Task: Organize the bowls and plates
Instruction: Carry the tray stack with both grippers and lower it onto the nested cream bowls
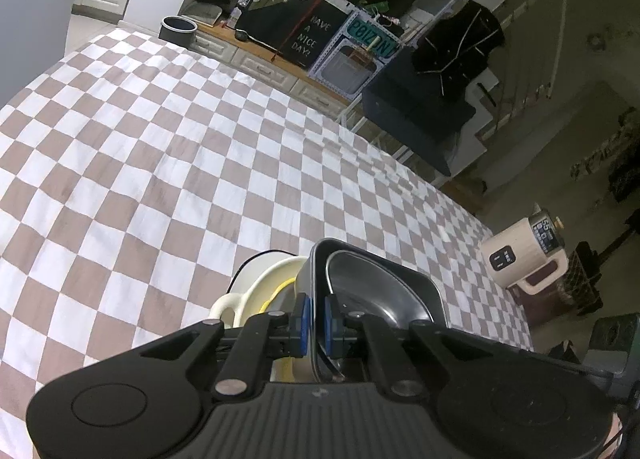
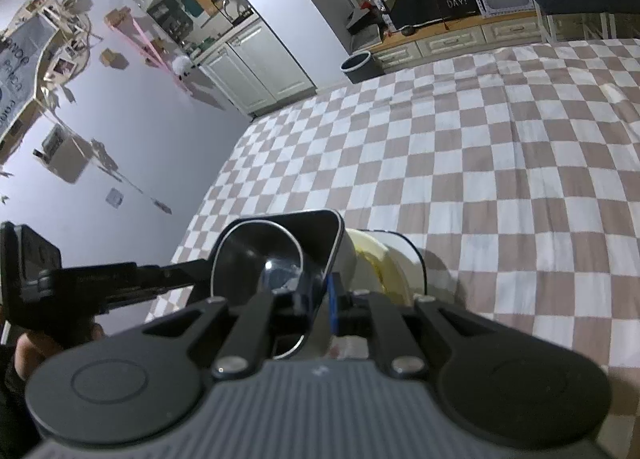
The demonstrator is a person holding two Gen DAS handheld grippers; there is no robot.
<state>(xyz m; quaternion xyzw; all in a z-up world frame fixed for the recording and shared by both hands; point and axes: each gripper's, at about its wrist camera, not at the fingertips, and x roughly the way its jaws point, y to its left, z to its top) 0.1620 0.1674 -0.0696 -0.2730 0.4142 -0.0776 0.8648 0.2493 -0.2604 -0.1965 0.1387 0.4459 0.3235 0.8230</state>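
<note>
A black square bowl (image 1: 372,291) with a round hollow is held tilted above the checkered tablecloth (image 1: 160,163). My left gripper (image 1: 316,325) is shut on its near rim. My right gripper (image 2: 326,301) is shut on the opposite rim of the same black bowl (image 2: 276,251). Under and behind it sits a cream bowl (image 1: 264,291) with a handle and something yellow inside, resting in a white dish with a dark rim; it also shows in the right wrist view (image 2: 380,263). The left gripper's body (image 2: 80,283) shows in the right wrist view.
The brown-and-white checkered cloth (image 2: 480,163) covers the whole table. Beyond the far edge stand a dark bin (image 1: 178,27), white drawers (image 1: 260,67) and a black "Have a nice day" sign (image 1: 308,39). A beige appliance (image 1: 524,255) stands past the right edge.
</note>
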